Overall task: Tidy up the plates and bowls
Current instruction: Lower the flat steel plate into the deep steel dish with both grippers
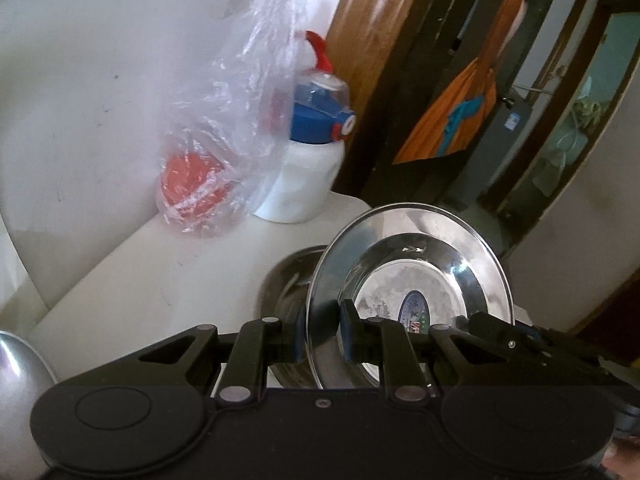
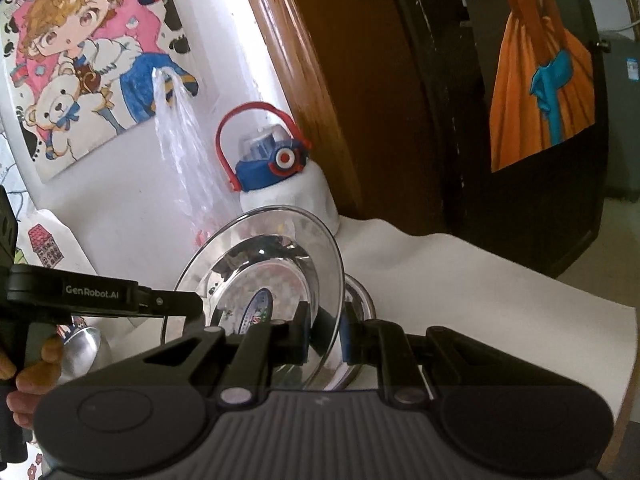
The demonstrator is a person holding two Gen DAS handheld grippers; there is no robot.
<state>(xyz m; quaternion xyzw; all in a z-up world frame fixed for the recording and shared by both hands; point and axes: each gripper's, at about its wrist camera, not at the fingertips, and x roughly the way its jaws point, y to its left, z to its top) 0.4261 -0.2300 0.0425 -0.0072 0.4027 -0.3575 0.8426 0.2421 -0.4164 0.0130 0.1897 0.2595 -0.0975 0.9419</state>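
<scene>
A shiny steel plate [image 1: 412,280] with a round sticker in its middle is held tilted above the white table [image 1: 160,280]. My left gripper [image 1: 324,332] is shut on its left rim, which runs between the blue pads. My right gripper [image 2: 326,332] is shut on the opposite rim of the same plate [image 2: 260,272]. The right gripper's tip [image 1: 504,332] shows in the left wrist view. The left gripper [image 2: 192,304] shows in the right wrist view, with a hand [image 2: 36,364] on it. A steel bowl [image 1: 288,280] sits on the table under the plate, partly hidden.
A white bottle with a blue lid [image 1: 312,160] and a clear plastic bag holding something red [image 1: 200,176] stand by the wall. Another steel bowl [image 2: 84,348] lies at the near left. A wooden door frame [image 2: 304,80] rises behind; the table's edge [image 2: 616,360] is at the right.
</scene>
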